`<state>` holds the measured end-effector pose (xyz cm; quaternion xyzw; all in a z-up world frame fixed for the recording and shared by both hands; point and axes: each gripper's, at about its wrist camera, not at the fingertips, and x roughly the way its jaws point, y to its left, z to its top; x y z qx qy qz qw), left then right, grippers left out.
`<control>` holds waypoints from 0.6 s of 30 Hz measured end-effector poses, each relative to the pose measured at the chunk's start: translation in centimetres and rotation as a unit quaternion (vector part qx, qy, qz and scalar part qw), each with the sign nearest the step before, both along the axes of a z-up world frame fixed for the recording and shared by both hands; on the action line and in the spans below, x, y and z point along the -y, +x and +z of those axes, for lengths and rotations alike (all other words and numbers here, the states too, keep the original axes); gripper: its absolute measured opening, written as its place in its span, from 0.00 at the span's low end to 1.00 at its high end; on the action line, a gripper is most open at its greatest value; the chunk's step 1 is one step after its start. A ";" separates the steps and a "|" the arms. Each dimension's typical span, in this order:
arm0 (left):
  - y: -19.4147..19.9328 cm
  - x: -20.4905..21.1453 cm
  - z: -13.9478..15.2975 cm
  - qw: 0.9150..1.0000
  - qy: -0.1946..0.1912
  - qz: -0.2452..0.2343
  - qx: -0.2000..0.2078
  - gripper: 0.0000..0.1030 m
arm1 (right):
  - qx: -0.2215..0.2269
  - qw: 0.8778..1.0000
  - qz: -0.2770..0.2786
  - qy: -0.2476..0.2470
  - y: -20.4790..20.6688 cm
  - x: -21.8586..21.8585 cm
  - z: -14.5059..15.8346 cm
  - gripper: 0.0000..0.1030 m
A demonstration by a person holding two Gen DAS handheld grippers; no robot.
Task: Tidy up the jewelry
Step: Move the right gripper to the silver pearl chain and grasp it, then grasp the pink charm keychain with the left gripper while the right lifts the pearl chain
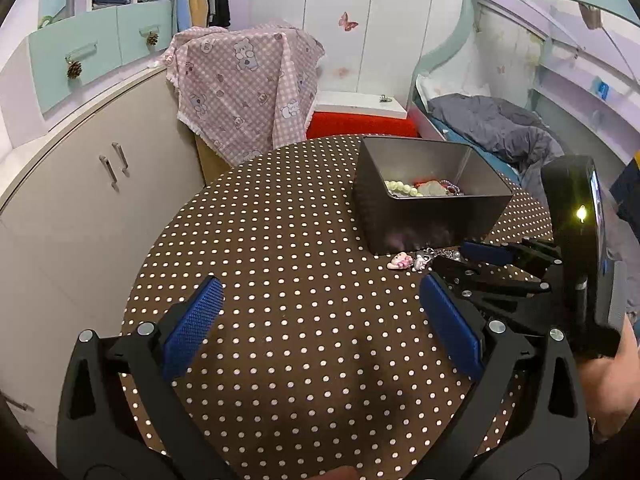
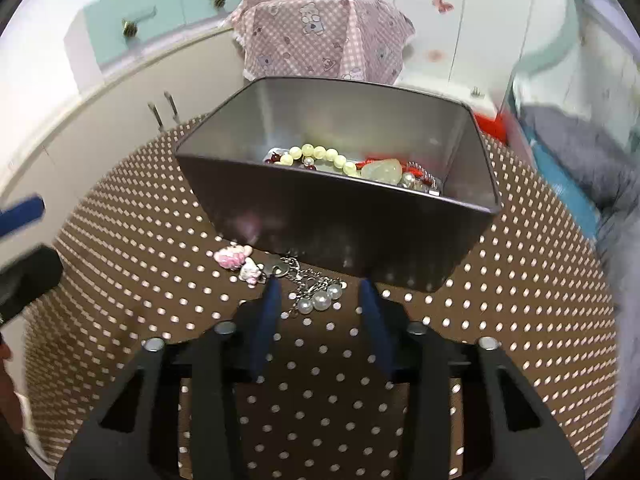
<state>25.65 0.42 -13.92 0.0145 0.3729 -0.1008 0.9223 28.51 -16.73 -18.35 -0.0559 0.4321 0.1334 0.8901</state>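
Showing right hand-held gripper (image 2: 320,284) straddling pearl charm chain (image 2: 316,292) on desk (image 2: 160,280), just before metal box (image 2: 340,232); jaws narrowed, pads not yet pressing. Chain's long axis runs leftward toward pink charms (image 2: 230,258). Left hand-held gripper (image 1: 320,308) wide, empty, farther off.

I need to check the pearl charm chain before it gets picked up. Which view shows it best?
The right wrist view: the pearl charm chain lies close and unblocked between the right gripper fingers, below the metal box. The left wrist view shows mainly its pink charms; the gripper hides the rest.
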 end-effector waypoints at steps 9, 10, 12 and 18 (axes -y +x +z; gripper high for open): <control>1.9 3.8 -1.7 0.999 0.022 -0.034 -0.020 0.94 | -0.010 0.999 -0.027 0.030 -2.4 3.9 -0.1 0.08; 2.3 4.4 -2.0 0.999 0.028 -0.038 -0.024 0.94 | -0.010 0.999 -0.029 0.031 -2.7 4.3 0.0 0.08; 3.0 5.4 -2.8 0.998 0.039 -0.038 -0.032 0.94 | -0.012 0.999 -0.030 0.038 -2.9 4.8 0.2 0.08; 4.6 6.2 -4.5 0.997 0.040 -0.028 -0.058 0.94 | -0.016 0.998 -0.027 0.056 -3.3 5.5 0.5 0.14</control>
